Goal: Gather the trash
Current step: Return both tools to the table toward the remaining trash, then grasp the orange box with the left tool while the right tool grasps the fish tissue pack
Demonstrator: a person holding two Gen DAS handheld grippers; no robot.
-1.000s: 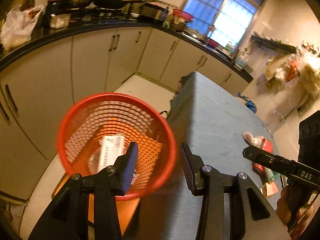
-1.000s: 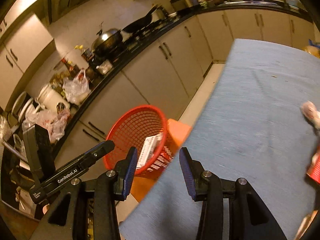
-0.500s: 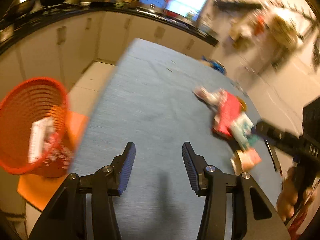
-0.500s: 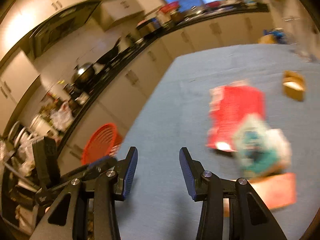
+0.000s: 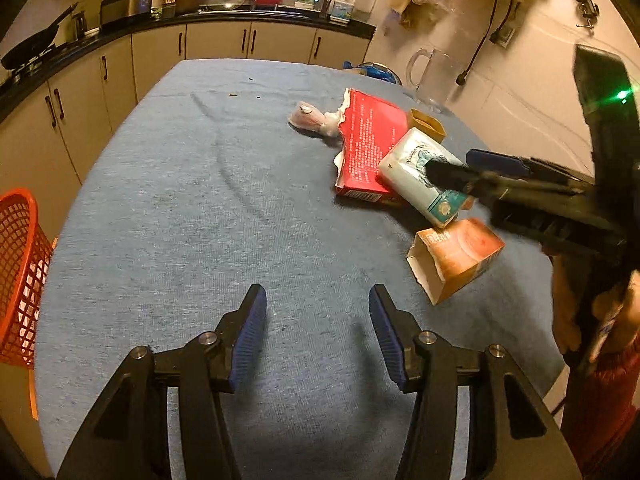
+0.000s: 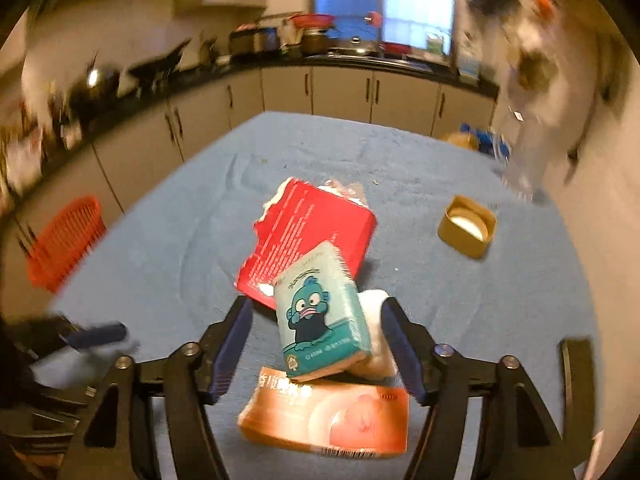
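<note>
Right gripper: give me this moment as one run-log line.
right gripper: open, jaws just widened, straddling teal tissue pack, not pressing | left gripper: open, empty, over blue tablecloth | red basket: off table's left edge

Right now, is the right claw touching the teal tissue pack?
Apart. The right wrist view shows the right claw open around the teal tissue pack, with gaps at both pads.

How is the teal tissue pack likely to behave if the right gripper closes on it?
The teal tissue pack looks soft-wrapped, so it would probably squash rather than resist. It leans on the red box and the orange carton, so it may slide or tip. The right gripper, jaws just opened, straddles it untouched.
</note>
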